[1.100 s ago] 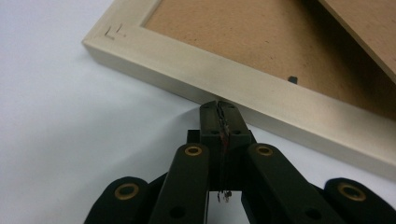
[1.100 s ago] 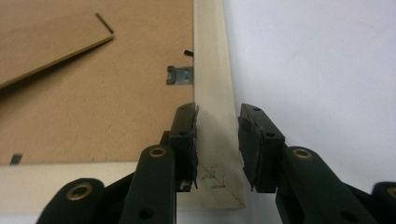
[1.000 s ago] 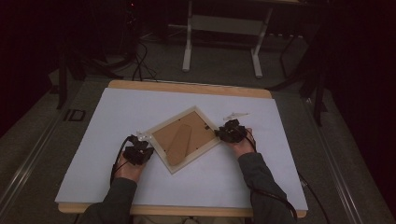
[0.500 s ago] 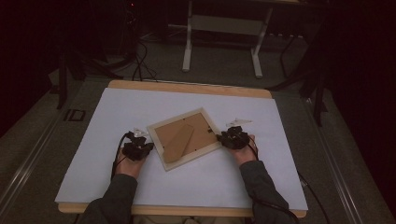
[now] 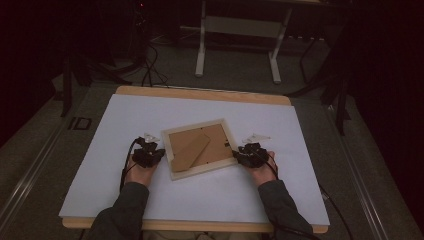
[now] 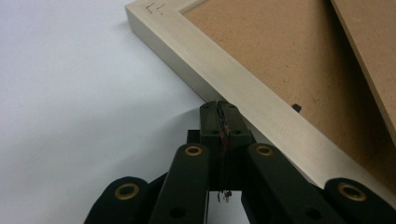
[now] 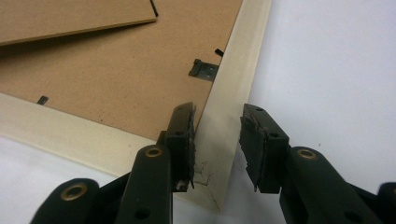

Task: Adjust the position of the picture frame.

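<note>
Pale-wood frame (image 5: 200,148) lies face-down btwn grippers: left fingers (image 6: 219,122) closed beside it, right fingers (image 7: 184,135) just opening astride its rail.

Picture frame (image 5: 199,148): pale cream wood border, plain brown fibreboard backing, unpatterned; small dark pen marks on the border near two corners. Small metal hanger clip (image 7: 203,70): grey. Table (image 5: 310,150): white top, light wood edge. Both grippers black with brass-coloured rivets: left gripper (image 5: 146,155), right gripper (image 5: 250,154). Sleeves (image 5: 125,210) dark grey-green.
</note>
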